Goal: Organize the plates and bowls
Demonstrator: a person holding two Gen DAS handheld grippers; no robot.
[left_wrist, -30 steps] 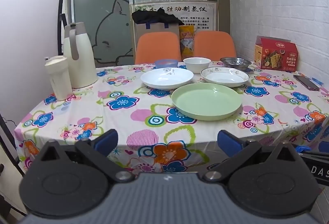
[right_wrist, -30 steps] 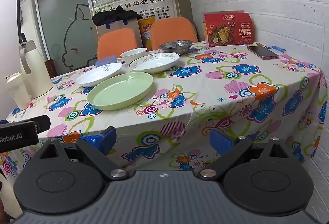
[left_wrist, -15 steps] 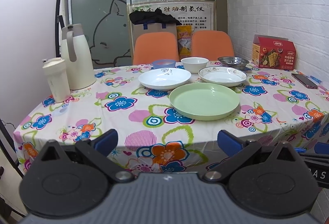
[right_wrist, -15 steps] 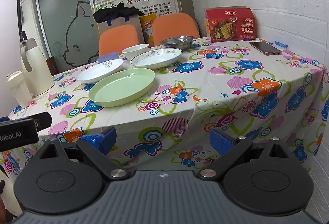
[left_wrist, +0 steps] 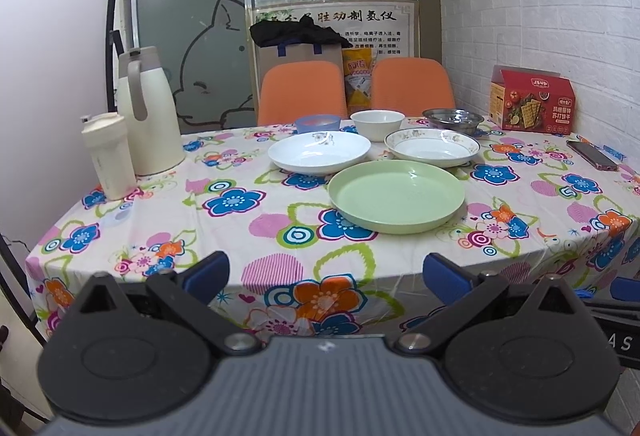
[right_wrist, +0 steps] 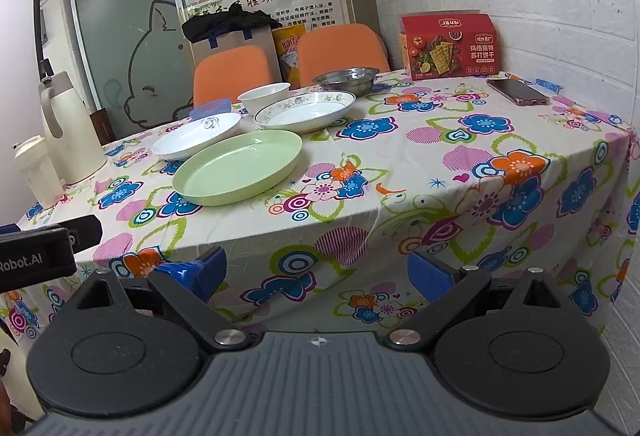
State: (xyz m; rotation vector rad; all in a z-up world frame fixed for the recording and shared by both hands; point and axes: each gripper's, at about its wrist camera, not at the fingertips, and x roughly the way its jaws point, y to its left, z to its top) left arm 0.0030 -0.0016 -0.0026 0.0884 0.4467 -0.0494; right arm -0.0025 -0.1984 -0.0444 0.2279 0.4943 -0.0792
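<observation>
Both units backed off slightly from table; no dish moved. Left gripper [left_wrist: 326, 270] and right gripper [right_wrist: 316, 268] wide open, empty. Green plate [left_wrist: 396, 196] at 12 o'clock, untouched; organizing not started.

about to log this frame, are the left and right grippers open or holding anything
Left gripper: open, holding nothing, short of the table.
Right gripper: open, holding nothing, short of the table.

My approach over the floral tablecloth's [left_wrist: 248, 236] near edge is unobstructed up to the round pale-green plastic plate [left_wrist: 396, 196]; the tall cream thermos jug [left_wrist: 150, 112] blocks far left.
</observation>
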